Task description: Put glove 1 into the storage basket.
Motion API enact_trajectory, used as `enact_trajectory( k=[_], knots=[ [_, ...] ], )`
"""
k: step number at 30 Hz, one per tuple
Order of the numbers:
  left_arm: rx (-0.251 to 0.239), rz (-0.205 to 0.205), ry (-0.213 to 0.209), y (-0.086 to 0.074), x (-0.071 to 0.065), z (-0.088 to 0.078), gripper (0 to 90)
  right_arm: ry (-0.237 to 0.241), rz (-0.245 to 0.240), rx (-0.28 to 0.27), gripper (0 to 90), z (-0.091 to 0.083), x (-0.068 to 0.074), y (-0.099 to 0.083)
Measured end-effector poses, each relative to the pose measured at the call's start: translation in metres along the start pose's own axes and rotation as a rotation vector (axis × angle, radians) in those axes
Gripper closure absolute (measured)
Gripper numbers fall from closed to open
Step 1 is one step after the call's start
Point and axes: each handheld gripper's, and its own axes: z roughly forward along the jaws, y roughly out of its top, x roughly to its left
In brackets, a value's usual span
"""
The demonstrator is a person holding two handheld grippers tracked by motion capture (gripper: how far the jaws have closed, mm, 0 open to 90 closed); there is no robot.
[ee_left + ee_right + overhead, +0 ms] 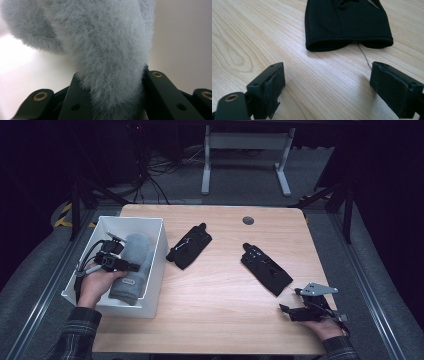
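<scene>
A grey fuzzy mitten [138, 247] lies in the white bin [161, 251] at the table's left edge. My left gripper [129, 266] reaches into the bin and is shut on it. In the left gripper view the mitten [107, 57] rises between the two black jaws, which press into its fur on both sides, with the bin's white wall behind. My right gripper [289, 303] rests low at the table's front right, open. In the right gripper view its pads [274, 85] stand wide apart with bare wood between them, just short of the cuff of a black glove [347, 22].
Two black gloves lie on the wooden table [220, 295]: one [190, 246] beside the bin, one [266, 268] right of centre near my right gripper. A round cable grommet [248, 220] sits near the far edge. A loose thread [364, 53] trails from the near glove's cuff.
</scene>
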Motion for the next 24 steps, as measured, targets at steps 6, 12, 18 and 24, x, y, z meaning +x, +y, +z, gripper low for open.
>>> enact_trajectory(
  k=[6,12,18,24],
  knots=[
    [0.021,-0.009,0.029,-0.007,0.010,0.018,66.3,0.000,0.000,0.000,13.5,0.000,0.000,0.000],
    [0.005,-0.019,0.053,-0.009,0.017,0.020,53.4,0.000,0.000,0.000,13.5,0.000,0.000,0.000],
    [-0.076,-0.028,0.099,-0.008,0.017,0.005,30.7,0.000,0.000,0.000,13.5,0.000,0.000,0.000],
    [-0.139,-0.026,0.118,-0.006,0.014,-0.017,22.6,0.000,0.000,0.000,13.5,0.000,0.000,0.000]
  ],
)
